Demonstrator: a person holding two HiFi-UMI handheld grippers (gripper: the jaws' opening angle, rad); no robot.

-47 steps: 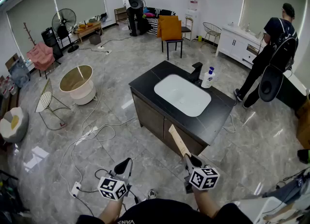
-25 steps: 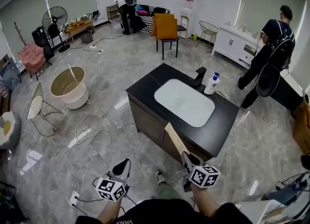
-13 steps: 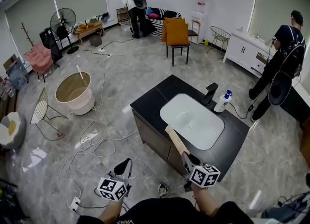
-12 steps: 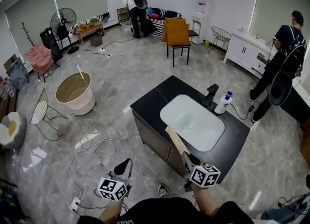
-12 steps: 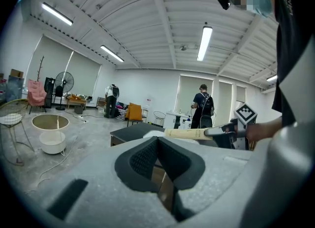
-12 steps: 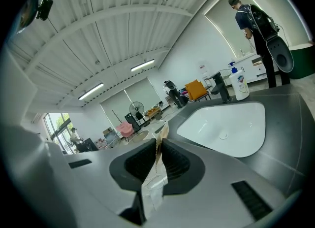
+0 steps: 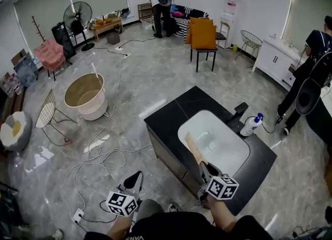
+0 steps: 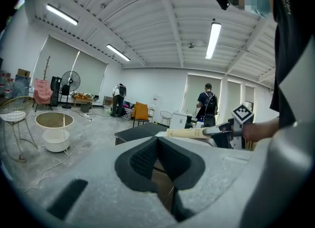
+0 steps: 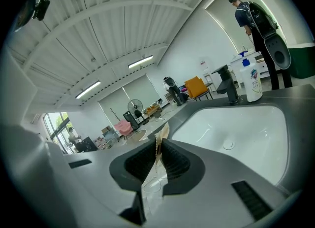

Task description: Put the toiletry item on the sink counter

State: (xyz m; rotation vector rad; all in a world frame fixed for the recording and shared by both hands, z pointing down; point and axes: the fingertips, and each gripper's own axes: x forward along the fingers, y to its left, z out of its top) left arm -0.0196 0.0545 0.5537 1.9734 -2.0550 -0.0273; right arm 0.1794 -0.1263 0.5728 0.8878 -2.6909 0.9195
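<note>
My right gripper (image 7: 203, 167) is shut on a long, flat beige toiletry packet (image 7: 193, 150). The packet sticks out forward, its far end over the near edge of the white basin (image 7: 215, 143) in the black sink counter (image 7: 171, 114). The right gripper view has the packet (image 9: 161, 134) edge-on between the pads of that gripper (image 9: 160, 148), with the basin (image 9: 236, 128) just ahead. My left gripper (image 7: 136, 177) hangs over the floor, left of the counter. Its jaws are shut and empty in the left gripper view (image 8: 157, 142).
A black faucet (image 7: 239, 113) and a white pump bottle (image 7: 251, 125) stand at the basin's far side. A person (image 7: 311, 78) stands beyond the counter on the right by a white cabinet (image 7: 275, 57). Cables (image 7: 104, 151), a round tub (image 7: 85, 94) and a wire stool (image 7: 49, 112) lie left.
The counter has come closer and lower in the head view. The packet's tip now lies over the basin's near edge. Both grippers keep their pose.
</note>
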